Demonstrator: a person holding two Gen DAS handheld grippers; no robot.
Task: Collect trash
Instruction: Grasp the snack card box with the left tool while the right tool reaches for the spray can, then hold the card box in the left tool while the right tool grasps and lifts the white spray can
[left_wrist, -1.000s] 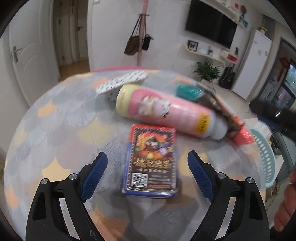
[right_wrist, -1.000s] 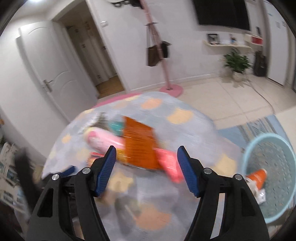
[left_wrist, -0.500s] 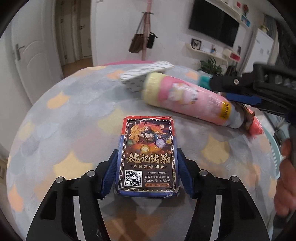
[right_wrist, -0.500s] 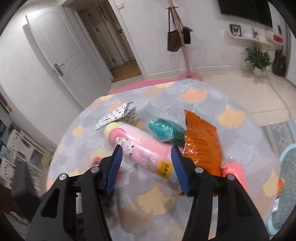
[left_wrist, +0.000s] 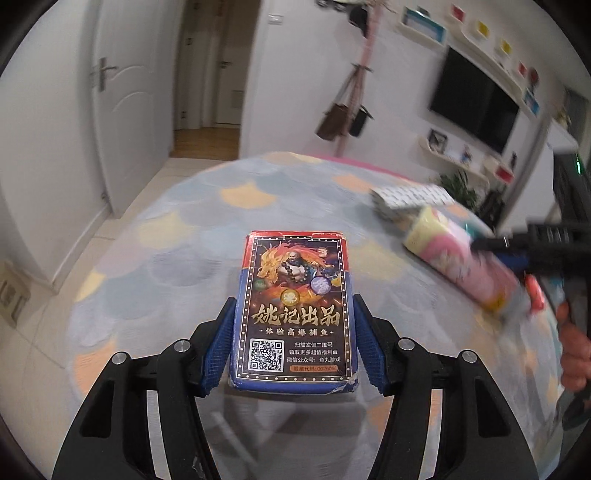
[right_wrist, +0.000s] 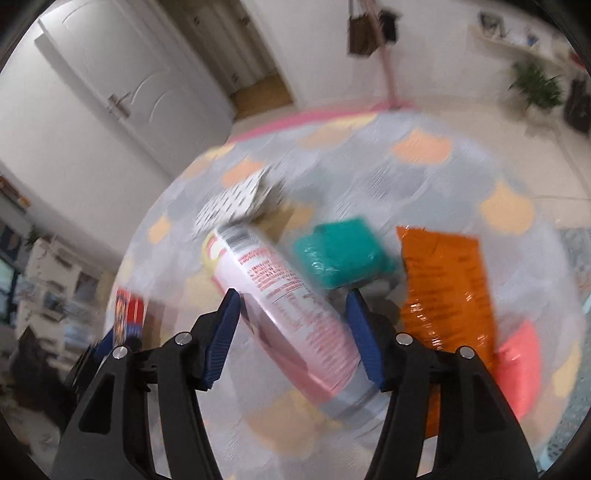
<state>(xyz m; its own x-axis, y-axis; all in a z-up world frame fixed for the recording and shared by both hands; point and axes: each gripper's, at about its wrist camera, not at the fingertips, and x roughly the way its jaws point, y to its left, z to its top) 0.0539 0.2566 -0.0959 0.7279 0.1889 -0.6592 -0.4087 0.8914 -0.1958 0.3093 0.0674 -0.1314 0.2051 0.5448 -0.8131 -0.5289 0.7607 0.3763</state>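
- Left gripper (left_wrist: 293, 341): pinching card box (left_wrist: 295, 306) by its long edges.
- Right gripper (right_wrist: 293, 334): spread, straddling pink bottle (right_wrist: 284, 306); teal packet (right_wrist: 341, 253) at 1 o'clock.

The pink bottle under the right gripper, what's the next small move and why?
Probably close the right gripper: its fingers straddle the pink bottle with gaps on both sides, so it is not gripped yet. The left gripper already clamps the card box.
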